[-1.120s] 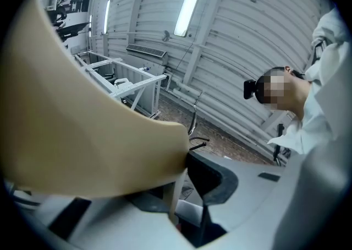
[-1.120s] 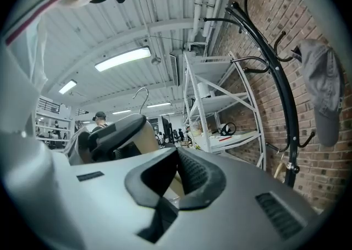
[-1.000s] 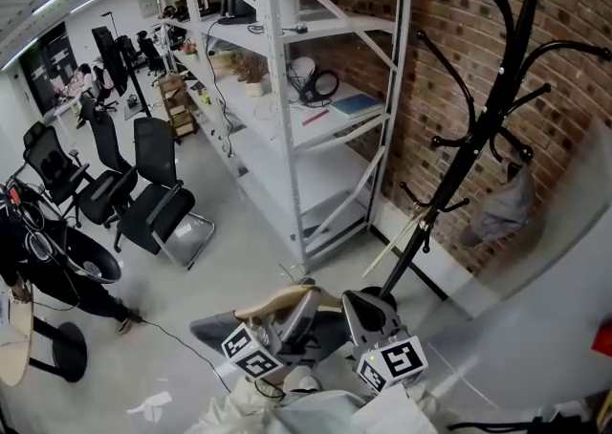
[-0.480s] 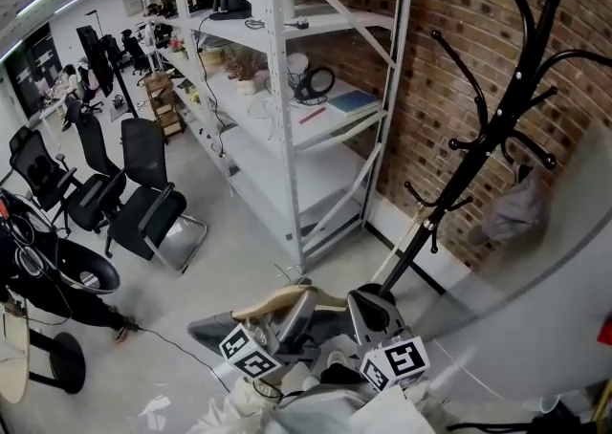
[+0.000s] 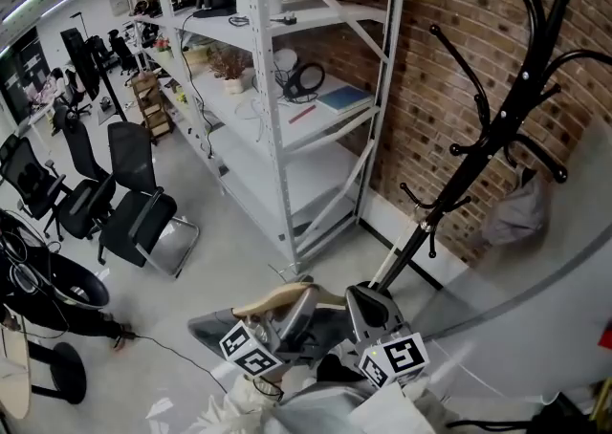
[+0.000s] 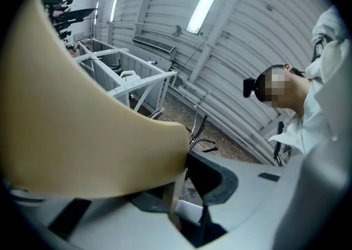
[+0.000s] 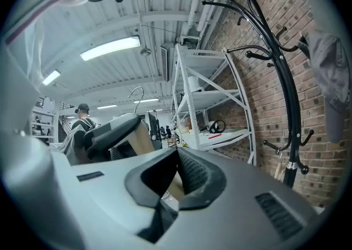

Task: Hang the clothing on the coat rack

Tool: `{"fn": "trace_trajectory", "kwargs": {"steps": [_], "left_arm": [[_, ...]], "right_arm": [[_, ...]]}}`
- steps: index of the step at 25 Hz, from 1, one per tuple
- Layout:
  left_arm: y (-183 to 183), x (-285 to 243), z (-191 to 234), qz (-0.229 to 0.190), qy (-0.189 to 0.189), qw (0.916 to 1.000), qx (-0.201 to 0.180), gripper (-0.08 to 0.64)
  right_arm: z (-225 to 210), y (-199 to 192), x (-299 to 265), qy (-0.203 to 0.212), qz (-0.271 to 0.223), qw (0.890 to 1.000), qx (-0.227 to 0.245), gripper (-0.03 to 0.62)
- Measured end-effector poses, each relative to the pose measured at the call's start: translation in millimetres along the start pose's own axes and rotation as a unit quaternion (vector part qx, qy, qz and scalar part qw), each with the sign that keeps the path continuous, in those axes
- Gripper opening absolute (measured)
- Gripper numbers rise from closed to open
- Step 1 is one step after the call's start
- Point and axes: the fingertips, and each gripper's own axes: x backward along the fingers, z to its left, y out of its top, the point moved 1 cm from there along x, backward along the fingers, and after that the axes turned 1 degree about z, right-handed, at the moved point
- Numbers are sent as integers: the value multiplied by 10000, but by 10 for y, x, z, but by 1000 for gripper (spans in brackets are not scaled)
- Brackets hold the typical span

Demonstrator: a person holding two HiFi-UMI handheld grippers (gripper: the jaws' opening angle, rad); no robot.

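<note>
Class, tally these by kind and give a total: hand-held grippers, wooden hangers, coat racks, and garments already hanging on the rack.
2 hand-held grippers: left gripper, right gripper
1 pale wooden hanger
1 black metal coat rack
1 grey garment hanging on the rack
Total: 5

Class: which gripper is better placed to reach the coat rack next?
Probably the right gripper: the coat rack stands on its side, and its view faces it; the left gripper is farther off.
</note>
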Motion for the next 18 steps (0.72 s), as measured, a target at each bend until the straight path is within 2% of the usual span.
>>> {"fn": "trace_trajectory", "kwargs": {"steps": [6,18], "left_arm": [[-117,-333,257,131,-142,9997,153,107],[-429,-1333,832,544,-540,9966,315,106]], "right_arm": [[-392,20,-198,-198,-101,9997,-93,25],[-1588,228,-616,-869,-344,9955,-155,25]]}}
